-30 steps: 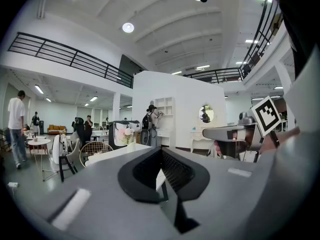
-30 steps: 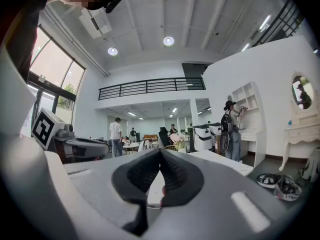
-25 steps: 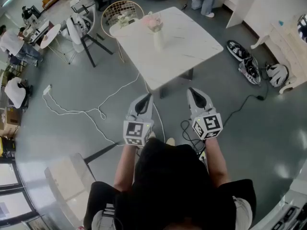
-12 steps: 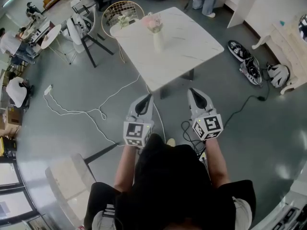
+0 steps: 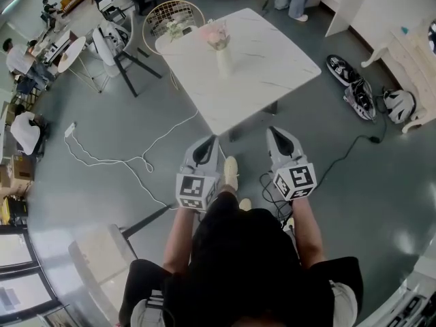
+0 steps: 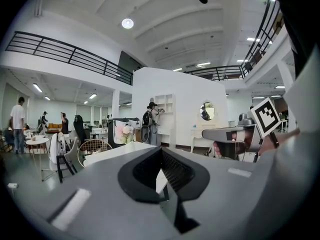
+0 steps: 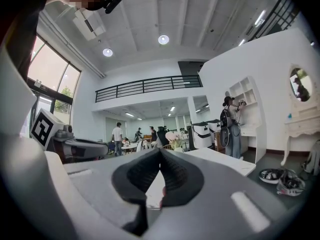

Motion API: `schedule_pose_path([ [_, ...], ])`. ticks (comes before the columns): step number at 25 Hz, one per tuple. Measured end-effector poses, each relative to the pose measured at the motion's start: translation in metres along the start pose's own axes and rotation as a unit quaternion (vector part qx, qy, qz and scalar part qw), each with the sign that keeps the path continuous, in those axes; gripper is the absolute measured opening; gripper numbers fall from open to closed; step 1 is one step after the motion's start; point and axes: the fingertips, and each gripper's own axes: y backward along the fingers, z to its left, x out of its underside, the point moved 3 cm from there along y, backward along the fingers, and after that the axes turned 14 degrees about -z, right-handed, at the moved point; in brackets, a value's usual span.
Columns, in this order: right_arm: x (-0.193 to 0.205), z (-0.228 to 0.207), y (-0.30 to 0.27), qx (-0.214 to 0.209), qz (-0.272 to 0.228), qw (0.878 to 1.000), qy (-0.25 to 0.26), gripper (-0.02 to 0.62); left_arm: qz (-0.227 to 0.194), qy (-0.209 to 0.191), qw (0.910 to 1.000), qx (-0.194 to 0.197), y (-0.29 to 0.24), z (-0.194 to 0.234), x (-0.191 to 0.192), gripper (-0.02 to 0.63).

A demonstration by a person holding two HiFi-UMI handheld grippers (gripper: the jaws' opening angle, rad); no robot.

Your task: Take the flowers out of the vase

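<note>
1. Nothing is done yet. The flowers (image 5: 216, 34) stand in the vase (image 5: 223, 58) on the table (image 5: 272, 67), well ahead of both grippers. By my reckoning, the whole reach and pull is left.
2. Left gripper (image 5: 208, 142) and right gripper (image 5: 275, 132): jaws pressed together, empty, touching nothing.

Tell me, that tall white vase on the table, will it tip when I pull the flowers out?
Probably top-heavy: the white vase looks tall and narrow, with the pink flowers bunched above its mouth, so a sideways tug may tip it. It stands free on the smooth table, so it may also slide.
</note>
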Motion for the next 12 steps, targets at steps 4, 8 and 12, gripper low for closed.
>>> schedule_pose_path([
  [4, 0.003, -0.019, -0.024, 0.005, 0.001, 1.0, 0.0, 0.003, -0.001, 0.003, 1.0, 0.003, -0.032, 0.014, 0.004, 0.008],
  [8, 0.004, -0.039, -0.053, 0.011, 0.009, 1.0, 0.0, 0.003, 0.002, 0.011, 0.9999, 0.008, -0.069, 0.029, 0.007, 0.008],
  [12, 0.009, -0.058, -0.085, 0.025, 0.018, 1.0, -0.003, 0.003, 0.009, 0.019, 0.9995, 0.021, -0.105, 0.049, 0.013, 0.008],
])
